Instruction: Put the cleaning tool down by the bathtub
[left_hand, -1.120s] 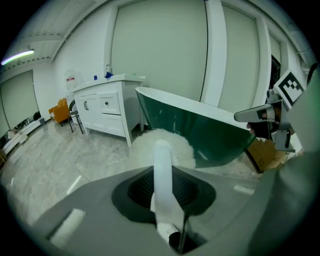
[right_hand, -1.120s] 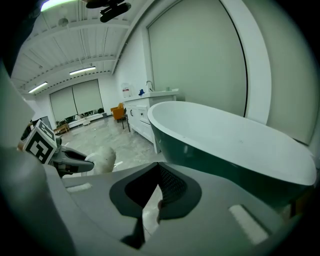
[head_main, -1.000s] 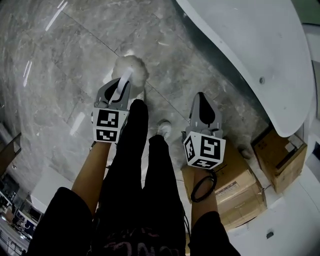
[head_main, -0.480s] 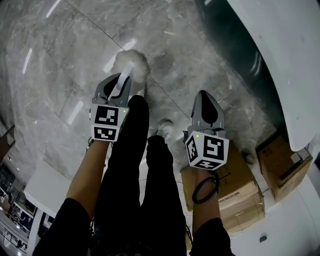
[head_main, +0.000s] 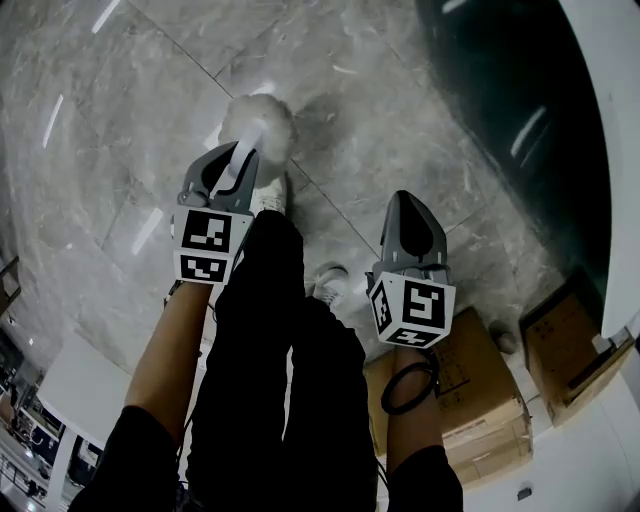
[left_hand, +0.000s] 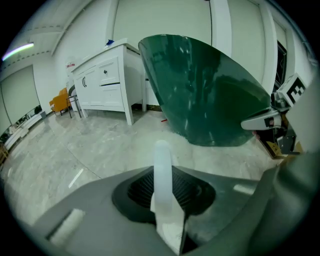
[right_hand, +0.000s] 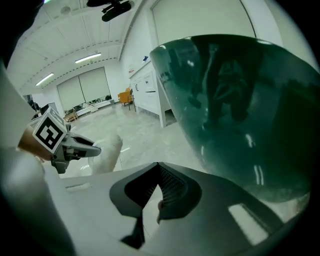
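Left gripper (head_main: 237, 168) grasps the fluffy duster (head_main: 258, 122); best lowered onto the floor (head_main: 120, 130) beside the green bathtub (head_main: 520, 120) before releasing; right gripper (head_main: 406, 203) closed, empty

Head view: the bathtub (head_main: 520, 110) is cut off by the top and right edges, so only part of its dark side and white rim shows. The lower handle of the cleaning tool (head_main: 258, 122) is hidden inside the left gripper (head_main: 238, 152). The cardboard box (head_main: 485, 385) is partly covered by the right gripper (head_main: 405, 200) and the forearm. Right gripper view: the left gripper hides part of the tool's fluffy head.
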